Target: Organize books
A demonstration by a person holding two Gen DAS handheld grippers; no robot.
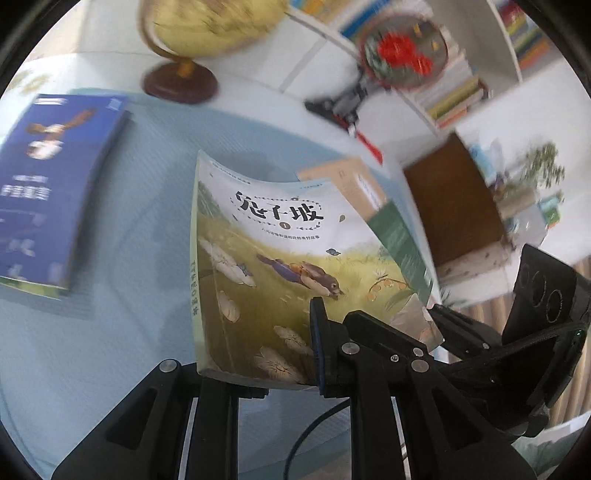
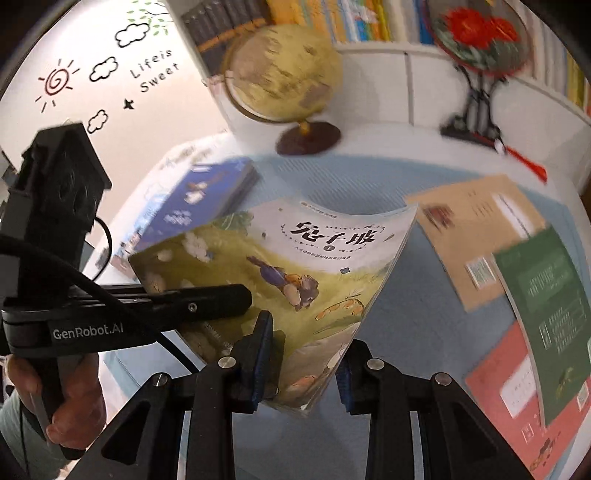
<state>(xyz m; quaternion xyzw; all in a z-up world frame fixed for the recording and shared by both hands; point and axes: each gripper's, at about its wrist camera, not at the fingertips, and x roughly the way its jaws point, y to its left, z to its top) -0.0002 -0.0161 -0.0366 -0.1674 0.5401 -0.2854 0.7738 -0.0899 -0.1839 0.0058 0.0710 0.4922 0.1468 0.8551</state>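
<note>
Now rabbit book [image 2: 295, 269] hangs pinched between both tools (lifted).

**Bright, even daylight; blur everywhere but the centre**

Both views are evenly lit, with no harsh glare. The pale surface [image 1: 155, 206] looks washed and slightly bluish. Soft shadows lie under the lifted rabbit-cover book [image 1: 280, 258], faint and diffuse at the edges. That book stays fairly sharp in both views, its title legible. Everything around it smears: the globe [image 2: 284, 74], the round floral fan [image 1: 402, 48], the bookshelf [image 2: 351, 22] and the blue book [image 1: 48, 192] all streak with motion blur. Fisheye distortion bends shelf lines into curves, and a black circular vignette cuts off every corner. The tool fingers [image 2: 258, 354] at the bottom stay crisp and dark.
</note>
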